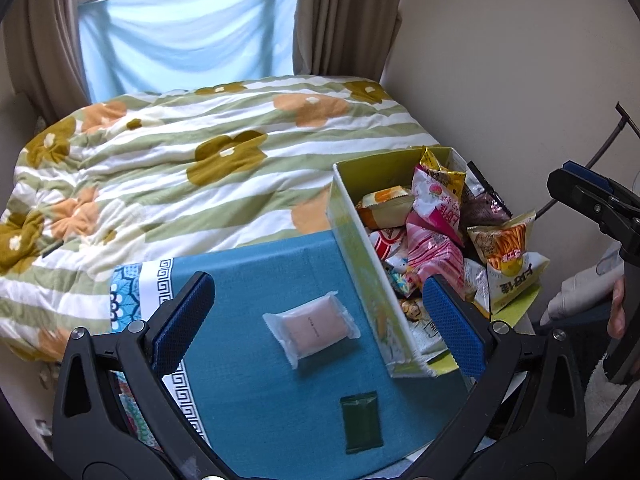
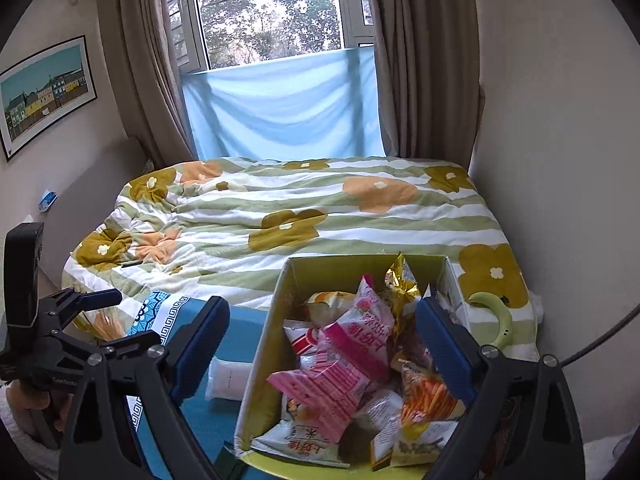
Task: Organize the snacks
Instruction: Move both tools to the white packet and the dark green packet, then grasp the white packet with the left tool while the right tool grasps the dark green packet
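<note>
While both grippers' jaws are gaping empty, the pink packet point(image 1: 311, 326) is lying between the left gripper's point(image 1: 318, 320) jaws, long axis pointing ten-to-four; the right gripper point(image 2: 326, 354) is hovering over the box point(image 2: 262, 350) at its three o'clock.

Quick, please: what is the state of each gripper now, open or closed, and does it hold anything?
Left gripper: open, holding nothing.
Right gripper: open, holding nothing.

box point(image 2: 262, 344): matt cardboard | snack bags point(image 2: 340, 364): glossy plastic/foil | pink pkt point(image 1: 312, 328): frosted plastic wrap | tablecloth point(image 1: 256, 280): matt woven cloth | gripper pads point(image 1: 184, 320): textured blue rubber
</note>
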Demonstrator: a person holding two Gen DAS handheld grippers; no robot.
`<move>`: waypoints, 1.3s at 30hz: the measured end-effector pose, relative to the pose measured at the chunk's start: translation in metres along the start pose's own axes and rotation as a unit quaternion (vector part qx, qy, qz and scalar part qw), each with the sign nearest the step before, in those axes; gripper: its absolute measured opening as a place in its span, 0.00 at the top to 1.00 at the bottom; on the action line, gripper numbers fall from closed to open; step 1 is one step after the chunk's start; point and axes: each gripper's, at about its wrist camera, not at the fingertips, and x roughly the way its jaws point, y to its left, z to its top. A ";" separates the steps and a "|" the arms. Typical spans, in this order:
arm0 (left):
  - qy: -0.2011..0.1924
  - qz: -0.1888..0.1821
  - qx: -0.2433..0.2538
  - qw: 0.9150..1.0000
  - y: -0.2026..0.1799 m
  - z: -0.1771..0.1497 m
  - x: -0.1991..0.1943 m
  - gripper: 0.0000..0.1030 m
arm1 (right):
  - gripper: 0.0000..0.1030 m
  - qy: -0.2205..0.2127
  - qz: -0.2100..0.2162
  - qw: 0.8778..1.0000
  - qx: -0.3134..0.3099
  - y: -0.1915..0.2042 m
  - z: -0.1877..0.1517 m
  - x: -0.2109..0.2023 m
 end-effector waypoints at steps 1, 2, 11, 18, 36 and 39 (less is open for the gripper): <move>0.003 -0.003 0.006 1.000 0.008 -0.003 -0.003 0.00 | 0.10 -0.001 -0.005 1.000 0.005 0.009 -0.004 -0.003; 0.006 -0.006 0.011 1.000 0.015 -0.006 -0.005 0.00 | 0.10 -0.001 -0.012 1.000 0.011 0.018 -0.009 -0.006; 0.055 -0.067 0.098 0.991 0.058 -0.032 0.018 0.00 | 0.10 0.018 -0.077 0.993 0.083 0.083 -0.072 -0.011; 0.101 -0.096 0.199 0.970 0.039 -0.042 0.086 0.00 | 0.10 0.065 -0.109 0.982 0.141 0.104 -0.128 0.003; 0.194 -0.090 0.333 0.918 -0.018 -0.092 0.237 0.15 | 0.10 0.198 -0.117 0.960 0.160 0.119 -0.247 0.102; 0.198 -0.100 0.340 0.914 -0.021 -0.098 0.242 0.27 | 0.10 0.208 -0.118 0.958 0.160 0.119 -0.250 0.110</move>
